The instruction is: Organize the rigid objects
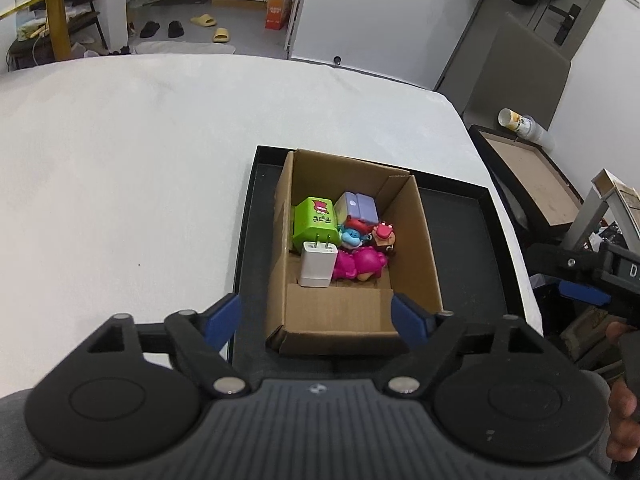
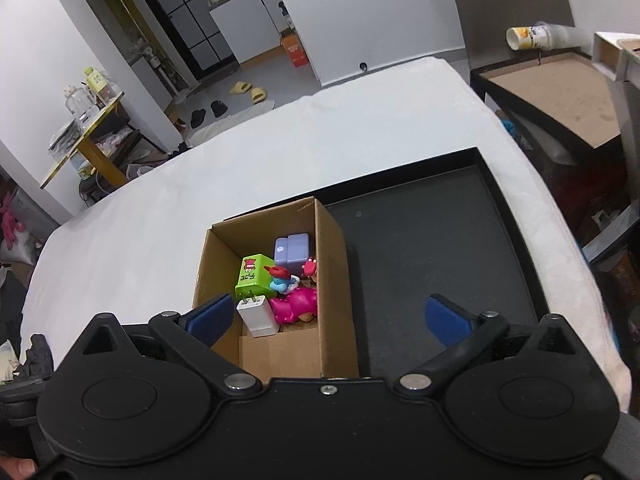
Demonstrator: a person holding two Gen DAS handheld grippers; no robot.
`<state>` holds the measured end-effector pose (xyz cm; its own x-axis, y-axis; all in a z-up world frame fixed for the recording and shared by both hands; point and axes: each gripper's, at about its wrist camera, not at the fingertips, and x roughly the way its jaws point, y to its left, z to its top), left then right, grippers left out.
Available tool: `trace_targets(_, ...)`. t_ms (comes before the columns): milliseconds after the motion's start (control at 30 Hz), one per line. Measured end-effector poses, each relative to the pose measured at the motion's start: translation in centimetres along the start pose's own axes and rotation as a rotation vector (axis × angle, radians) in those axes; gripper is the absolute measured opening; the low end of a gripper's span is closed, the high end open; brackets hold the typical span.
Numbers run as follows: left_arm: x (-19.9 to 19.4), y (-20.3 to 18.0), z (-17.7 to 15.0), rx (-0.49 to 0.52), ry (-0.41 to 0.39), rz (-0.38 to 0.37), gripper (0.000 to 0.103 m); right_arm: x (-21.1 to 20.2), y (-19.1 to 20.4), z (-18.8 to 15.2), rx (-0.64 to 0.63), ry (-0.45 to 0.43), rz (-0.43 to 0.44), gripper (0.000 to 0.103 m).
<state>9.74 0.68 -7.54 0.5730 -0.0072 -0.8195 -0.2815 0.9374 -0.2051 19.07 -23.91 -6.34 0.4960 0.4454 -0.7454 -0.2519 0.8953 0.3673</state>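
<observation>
Both your claws stand wide and empty: left claw point(image 1: 316, 318), right claw point(image 2: 328, 316), above the near end of the cardboard box point(image 1: 424, 240). The chargers and toys point(image 1: 340, 240) lie packed inside it, on the black tray point(image 1: 460, 216). Placing looks finished; worktop point(image 1: 120, 160) bare nearby. Next, look for any stray item, or withdraw.

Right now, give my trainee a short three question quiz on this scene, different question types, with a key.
1. True or false: the carton sits in the black tray.
2. Which touches the white charger? A pink toy B paper cup
3. Fill in: both tools, left and right, hold ____.

Key: 1 true; 2 A; 3 nothing
</observation>
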Motion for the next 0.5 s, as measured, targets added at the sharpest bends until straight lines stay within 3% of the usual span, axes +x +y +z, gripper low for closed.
trace_targets(500,-4.0,-1.1,-1.0,0.061,-0.041,0.024,0.102,-4.0,-0.9,-1.8,-0.012,-0.033,-0.036,0.103)
